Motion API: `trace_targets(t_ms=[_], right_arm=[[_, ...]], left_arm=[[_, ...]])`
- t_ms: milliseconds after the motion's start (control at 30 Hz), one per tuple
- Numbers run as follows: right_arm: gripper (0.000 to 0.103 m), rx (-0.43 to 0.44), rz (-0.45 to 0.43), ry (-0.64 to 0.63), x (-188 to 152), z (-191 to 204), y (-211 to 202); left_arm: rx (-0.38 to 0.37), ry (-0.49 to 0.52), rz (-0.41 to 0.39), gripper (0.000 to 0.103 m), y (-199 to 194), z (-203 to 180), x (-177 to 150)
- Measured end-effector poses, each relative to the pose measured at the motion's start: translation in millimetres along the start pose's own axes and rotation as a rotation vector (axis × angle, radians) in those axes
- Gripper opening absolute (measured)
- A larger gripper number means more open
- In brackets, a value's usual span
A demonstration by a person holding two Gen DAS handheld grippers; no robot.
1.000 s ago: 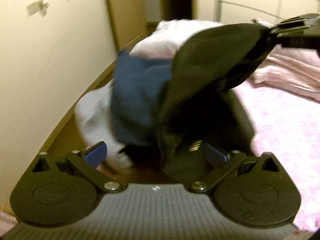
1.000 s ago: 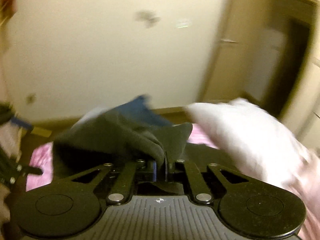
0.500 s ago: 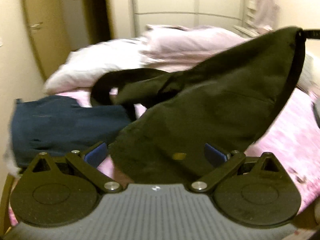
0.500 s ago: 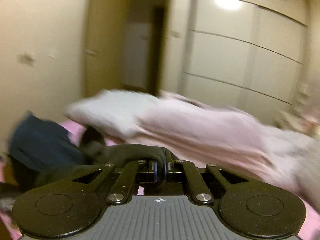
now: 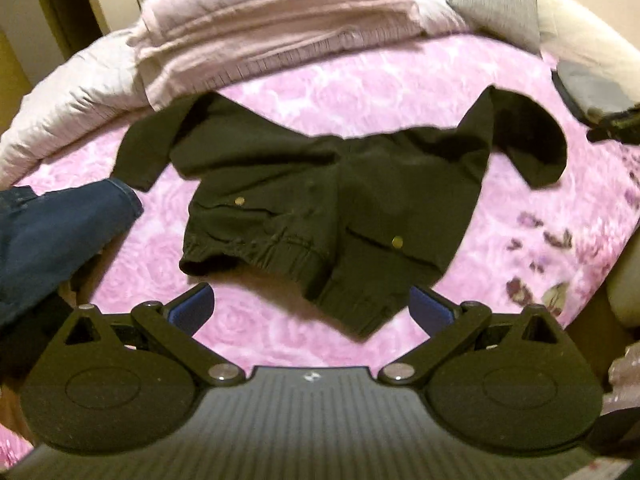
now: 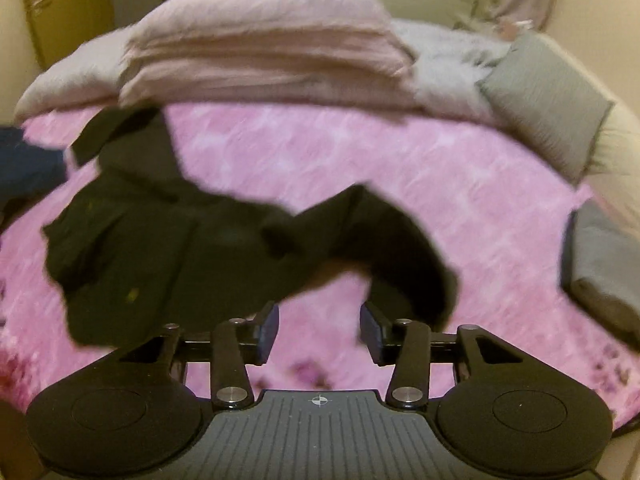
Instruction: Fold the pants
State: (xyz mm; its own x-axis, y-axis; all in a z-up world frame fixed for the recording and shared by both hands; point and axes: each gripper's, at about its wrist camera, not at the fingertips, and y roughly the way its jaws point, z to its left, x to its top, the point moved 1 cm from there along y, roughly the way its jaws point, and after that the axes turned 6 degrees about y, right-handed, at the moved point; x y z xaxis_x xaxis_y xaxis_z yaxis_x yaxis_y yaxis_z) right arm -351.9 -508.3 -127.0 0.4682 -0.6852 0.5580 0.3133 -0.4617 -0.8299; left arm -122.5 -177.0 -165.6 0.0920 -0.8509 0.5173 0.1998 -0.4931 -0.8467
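My left gripper (image 5: 310,308) stands with its jaws wide apart and nothing between them; its blue pads (image 5: 192,308) frame the lower centre of the left wrist view. The black pants (image 5: 320,200) lie spread on the pink bedspread (image 5: 360,80) at the centre of that view, elastic waistband nearest my left gripper, one leg reaching toward the upper left and the other toward the upper right.

My right gripper (image 6: 319,334) has just been opening; its jaws are partly apart with only bedspread showing between them. In the right wrist view the pants (image 6: 160,248) fill the left and centre, blurred, with one dark leg end just above the right pad.

A blue garment (image 5: 56,232) lies at the left edge. Folded pink blankets (image 5: 260,24) and a grey pillow (image 6: 548,100) sit along the top of the bed.
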Motion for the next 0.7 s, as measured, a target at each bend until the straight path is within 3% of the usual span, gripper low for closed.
trace_targets(t_ms=[167, 400, 600, 700], right_arm=[[0.048, 0.067, 0.054, -0.054, -24.8, 49.0, 23.3], [0.057, 0.194, 0.092, -0.237, -43.6, 151.2, 67.8], [0.059, 0.293, 0.121, -0.466, -85.5, 244.6, 125.1], [0.059, 0.291, 0.128, -0.609, -110.2, 273.8, 150.9]], left_arm=[[0.003, 0.055, 0.020, 0.101, 28.6, 26.7, -3.9], [0.047, 0.178, 0.053, 0.094, 77.3, 80.9, -15.5], [0.108, 0.492, 0.034, 0.086, 144.3, 106.7, -41.0], [0.103, 0.656, 0.013, 0.075, 177.8, 113.9, -51.6]])
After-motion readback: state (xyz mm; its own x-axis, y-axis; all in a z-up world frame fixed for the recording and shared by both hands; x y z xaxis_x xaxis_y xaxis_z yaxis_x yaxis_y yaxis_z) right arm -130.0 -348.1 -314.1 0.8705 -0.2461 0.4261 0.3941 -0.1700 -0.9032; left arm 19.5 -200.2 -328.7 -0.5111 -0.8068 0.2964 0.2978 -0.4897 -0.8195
